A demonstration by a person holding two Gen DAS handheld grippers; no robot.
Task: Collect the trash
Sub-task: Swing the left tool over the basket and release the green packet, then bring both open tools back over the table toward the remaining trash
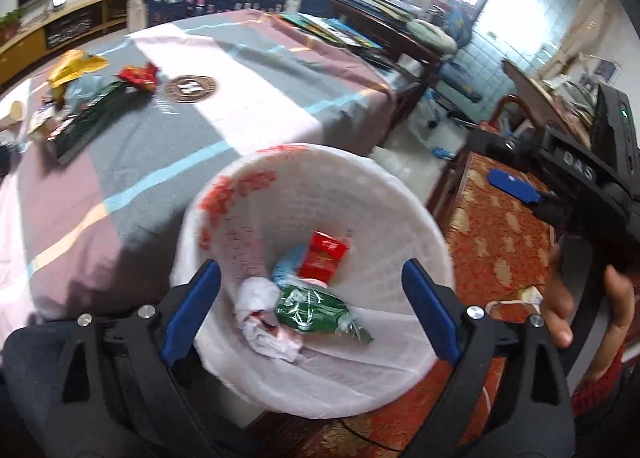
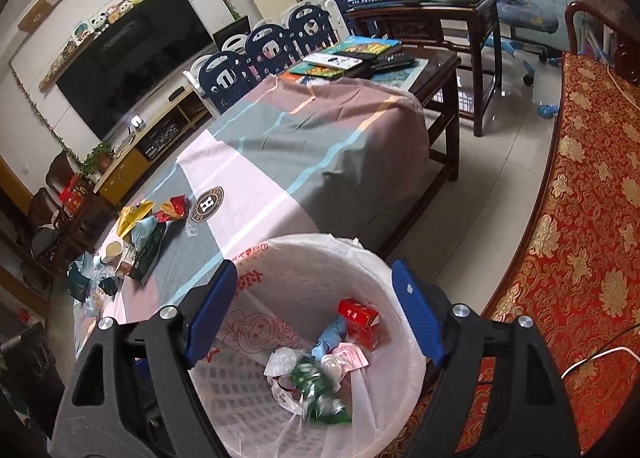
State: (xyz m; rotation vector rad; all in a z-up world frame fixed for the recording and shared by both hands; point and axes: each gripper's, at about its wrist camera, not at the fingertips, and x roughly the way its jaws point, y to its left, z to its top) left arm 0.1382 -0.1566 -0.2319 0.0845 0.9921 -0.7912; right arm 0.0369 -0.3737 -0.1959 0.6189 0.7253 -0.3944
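Left wrist: we are looking steeply down, close above the bin [image 1: 312, 278].
Right wrist: likewise.
Shared: bin, cloth-covered table [image 2: 304, 146].

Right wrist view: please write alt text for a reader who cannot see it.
An open gripper hangs empty above a white lined bin holding a red box and a green wrapper. More wrappers lie on the cloth-covered table behind.

A television [image 2: 136, 70] hangs above a yellow cabinet [image 2: 132, 162]; books [image 2: 352, 56] lie on a dark side table [image 2: 444, 98] beside patterned red upholstery [image 2: 580, 218].
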